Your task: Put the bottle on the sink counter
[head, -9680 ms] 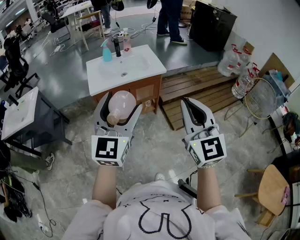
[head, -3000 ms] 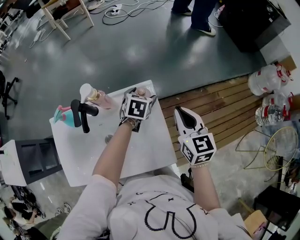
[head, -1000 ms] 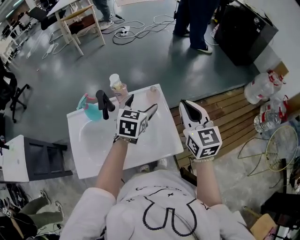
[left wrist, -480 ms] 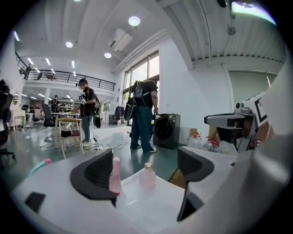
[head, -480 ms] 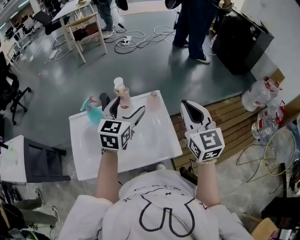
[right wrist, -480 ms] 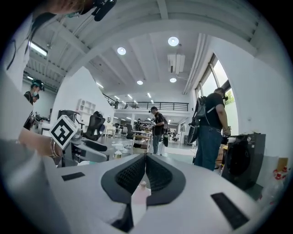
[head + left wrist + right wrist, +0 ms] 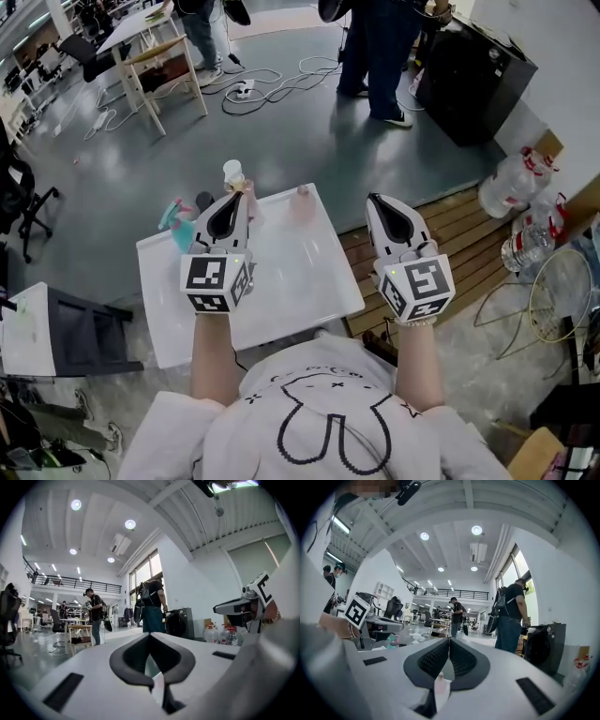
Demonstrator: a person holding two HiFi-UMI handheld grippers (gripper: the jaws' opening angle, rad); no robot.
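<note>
The pale pink bottle (image 7: 302,203) stands upright at the far right corner of the white sink counter (image 7: 291,281). In the right gripper view the pink bottle (image 7: 440,685) shows low between the jaws, far off. My left gripper (image 7: 240,196) hangs above the counter's back left part, to the left of the bottle and apart from it. Its jaws have just been closing with nothing between them, and in the left gripper view the left gripper (image 7: 149,635) is shut. My right gripper (image 7: 375,199) hovers past the counter's right edge, shut and empty, its tips meeting in the right gripper (image 7: 449,640) view.
A teal spray bottle (image 7: 176,218), a black faucet (image 7: 202,200) and a white-capped bottle (image 7: 233,173) stand at the counter's back left. Wooden decking (image 7: 464,230) and water jugs (image 7: 511,186) lie to the right. People (image 7: 380,47) stand beyond, next to a black cabinet (image 7: 473,66).
Earlier my left gripper carried the bottle; it now stands on the counter. Over the last second the left gripper drew back and up from it and went from wide open to shut.
</note>
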